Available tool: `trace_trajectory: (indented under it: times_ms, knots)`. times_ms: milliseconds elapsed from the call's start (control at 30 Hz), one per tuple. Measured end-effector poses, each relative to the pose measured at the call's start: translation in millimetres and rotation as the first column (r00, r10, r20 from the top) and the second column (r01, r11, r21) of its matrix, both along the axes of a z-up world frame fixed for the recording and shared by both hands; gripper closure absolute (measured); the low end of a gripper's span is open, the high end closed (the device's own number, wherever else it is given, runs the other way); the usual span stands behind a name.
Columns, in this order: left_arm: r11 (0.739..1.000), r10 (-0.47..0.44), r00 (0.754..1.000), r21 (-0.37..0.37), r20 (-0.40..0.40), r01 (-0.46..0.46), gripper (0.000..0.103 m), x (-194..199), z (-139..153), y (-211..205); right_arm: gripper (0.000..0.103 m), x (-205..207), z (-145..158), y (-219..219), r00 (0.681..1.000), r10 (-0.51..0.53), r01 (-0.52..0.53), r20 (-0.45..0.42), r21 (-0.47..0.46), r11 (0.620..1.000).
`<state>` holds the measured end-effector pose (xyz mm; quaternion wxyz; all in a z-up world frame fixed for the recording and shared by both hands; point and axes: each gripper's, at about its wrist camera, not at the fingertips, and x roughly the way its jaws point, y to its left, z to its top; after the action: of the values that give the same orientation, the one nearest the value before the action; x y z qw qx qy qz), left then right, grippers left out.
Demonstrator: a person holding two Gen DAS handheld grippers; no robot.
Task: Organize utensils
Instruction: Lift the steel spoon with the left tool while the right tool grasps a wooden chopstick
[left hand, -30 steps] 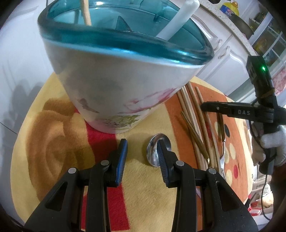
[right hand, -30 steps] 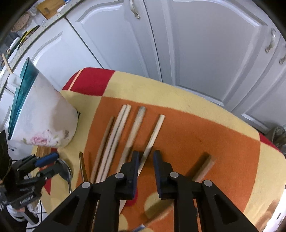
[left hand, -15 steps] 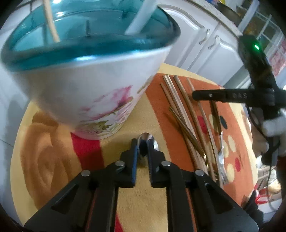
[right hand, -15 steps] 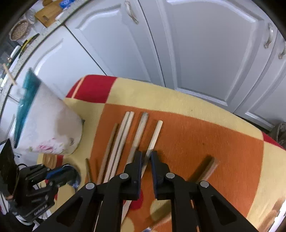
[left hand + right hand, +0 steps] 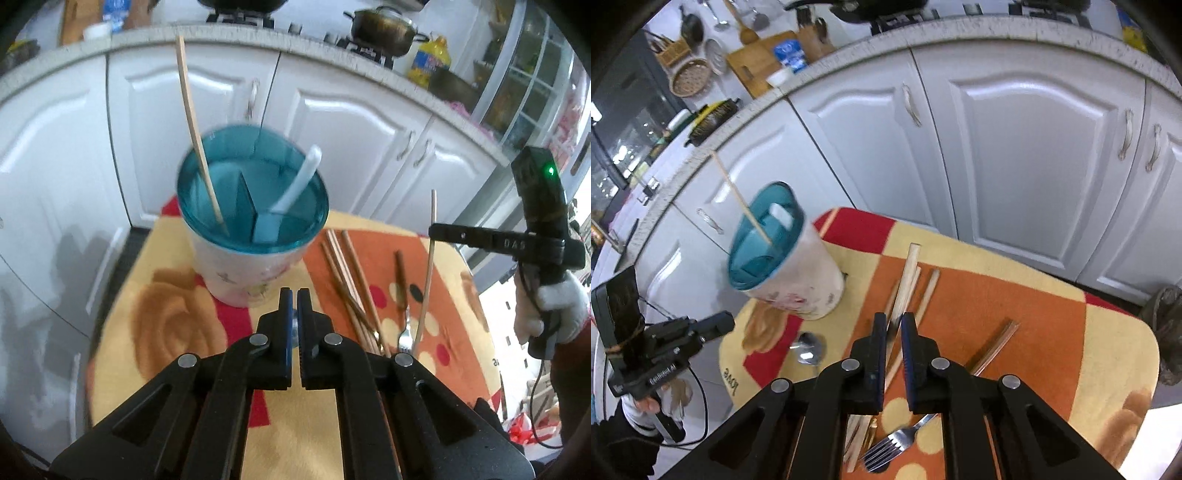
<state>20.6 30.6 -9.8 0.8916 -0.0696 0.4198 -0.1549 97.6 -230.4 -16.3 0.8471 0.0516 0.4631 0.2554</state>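
Note:
My left gripper (image 5: 294, 291) is shut and raised in front of the flowered white holder (image 5: 255, 273) with its teal insert. Nothing sticks out past its tips. In the right wrist view the metal spoon (image 5: 809, 350) lies on the cloth, apart from the left gripper (image 5: 729, 321). My right gripper (image 5: 894, 317) is shut on a pale wooden chopstick (image 5: 905, 280), which hangs lifted off the cloth (image 5: 428, 266). The holder contains one chopstick (image 5: 192, 122) and a white spoon handle (image 5: 299, 184). Several more chopsticks (image 5: 347, 280) and a fork (image 5: 897, 443) lie on the cloth.
The small table carries a yellow, orange and red cloth (image 5: 166, 332). White cabinet doors (image 5: 1034, 166) stand close behind it. A dark brown chopstick pair (image 5: 993, 343) lies at the right of the cloth. A gloved hand (image 5: 557, 306) holds the right gripper's handle.
Both grippers rose and tilted up. The left jaws closed at the spoon bowl, then lifted without it. The right jaws closed on a pale chopstick and lifted it.

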Motion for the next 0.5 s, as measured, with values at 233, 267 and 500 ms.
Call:
trace_trajectory:
  times_ms: [233,267,500]
  knots:
    - [1.000,-0.009,0.995,-0.020,-0.096,0.007,0.087,5,-28,-9,0.096,-12,-1,-2,1.000,-0.012,0.012,0.002,0.010,1.000]
    - [1.000,-0.007,0.994,-0.016,-0.110,0.005,0.071,7,-37,-12,0.096,-14,-1,-3,1.000,-0.013,0.013,0.001,0.011,1.000]
    - [1.000,0.018,0.974,0.017,-0.224,-0.014,0.069,48,-100,-30,0.096,-18,3,-8,1.000,-0.019,0.019,0.000,0.012,1.000]
